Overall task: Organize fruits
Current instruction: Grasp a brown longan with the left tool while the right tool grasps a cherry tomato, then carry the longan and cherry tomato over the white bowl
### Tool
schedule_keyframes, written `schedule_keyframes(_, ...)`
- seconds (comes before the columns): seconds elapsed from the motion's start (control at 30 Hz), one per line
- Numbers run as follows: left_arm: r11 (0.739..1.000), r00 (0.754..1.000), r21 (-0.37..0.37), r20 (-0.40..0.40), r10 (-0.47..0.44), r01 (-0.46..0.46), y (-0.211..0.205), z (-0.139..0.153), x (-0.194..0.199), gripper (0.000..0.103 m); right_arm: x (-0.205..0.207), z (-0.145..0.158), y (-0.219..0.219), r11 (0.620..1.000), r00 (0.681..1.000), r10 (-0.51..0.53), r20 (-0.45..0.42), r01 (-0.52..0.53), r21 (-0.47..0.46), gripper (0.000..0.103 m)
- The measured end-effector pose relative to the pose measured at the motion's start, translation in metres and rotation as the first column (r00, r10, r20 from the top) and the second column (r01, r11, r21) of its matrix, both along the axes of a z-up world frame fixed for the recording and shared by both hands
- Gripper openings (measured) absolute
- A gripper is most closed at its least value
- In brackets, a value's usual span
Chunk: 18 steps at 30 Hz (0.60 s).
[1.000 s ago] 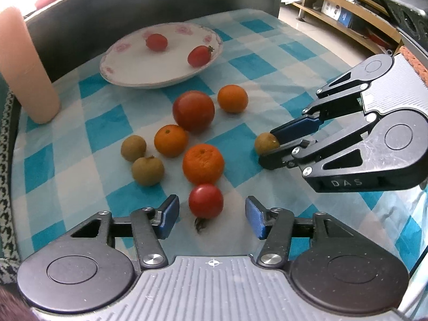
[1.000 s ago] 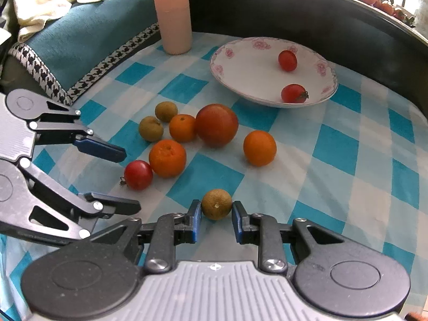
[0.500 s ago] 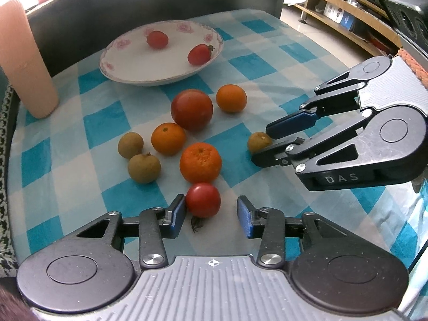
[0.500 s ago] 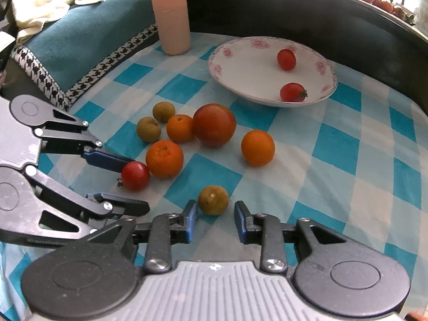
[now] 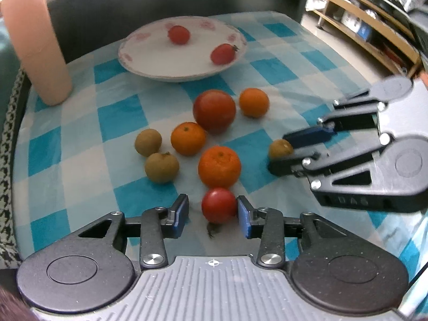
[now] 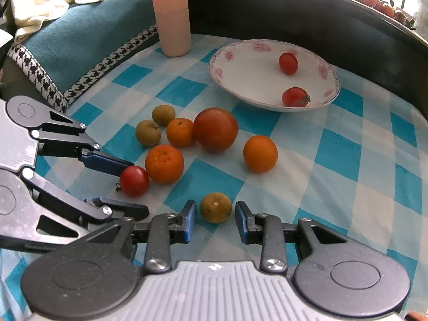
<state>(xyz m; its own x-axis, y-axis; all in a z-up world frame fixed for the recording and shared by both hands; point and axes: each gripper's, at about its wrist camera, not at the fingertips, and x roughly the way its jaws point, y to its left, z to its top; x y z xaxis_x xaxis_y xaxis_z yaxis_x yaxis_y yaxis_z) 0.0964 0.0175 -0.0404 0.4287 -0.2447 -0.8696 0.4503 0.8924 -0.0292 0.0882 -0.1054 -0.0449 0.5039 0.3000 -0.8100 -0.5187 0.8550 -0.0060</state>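
Fruit on a checked tablecloth [image 6: 347, 160]
On it sit a floral plate [image 6: 248, 80], a pink cup [image 6: 171, 13], oranges, tomatoes and small brown fruits.

Wooden shelving [image 5: 369, 34] beyond checked tablecloth [image 5: 80, 123]

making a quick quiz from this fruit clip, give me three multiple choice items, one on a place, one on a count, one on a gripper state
1. Where is the small red tomato nearest the left gripper?
A. on the plate
B. between the left gripper's fingers
C. beside the pink cup

2. How many tomatoes lie on the plate?
A. one
B. two
C. four

3. How does the right gripper stand at the small brown fruit?
A. open, a gap on each side
C. shut tight on it
B. lifted, fruit hanging from it

Answers:
1 B: it sits between the blue pads, the right-hand one at its skin.
2 B: two red ones show inside the rim.
3 A: cloth shows between each pad and the fruit.
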Motion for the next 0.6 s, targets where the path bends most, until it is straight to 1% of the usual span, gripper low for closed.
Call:
schedule_keyframes(0.13, 0.999, 0.999, 0.025, 0.011, -0.030, 0.030, -0.0049, -0.0002, -0.0070, 0.044, 0.0004, 0.0002, 0.0007, 1.000, 1.000, -0.007, 0.000, 0.007, -0.009, 0.044)
schedule_keyframes(0.23, 0.999, 0.999, 0.028, 0.013, -0.039, 0.038, -0.0061, 0.0010, -0.0084, 0.036, 0.0013, 0.0013, 0.0016, 1.000, 1.000, -0.011, -0.004, 0.011, -0.011, 0.042)
schedule_keyframes(0.33, 0.999, 0.999, 0.023, 0.005, -0.034, 0.034, -0.0043, 0.0012, -0.0075, 0.035, 0.0014, 0.0014, 0.0031, 1.000, 1.000, -0.009, -0.004, 0.009, -0.018, 0.042)
schedule_keyframes(0.6, 0.999, 0.999, 0.017, 0.018, -0.047, 0.047, -0.0061, 0.0076, -0.0102, 0.035, -0.0013, 0.0060, 0.0038, 1.000, 1.000, -0.001, 0.011, 0.001, -0.018, 0.042)
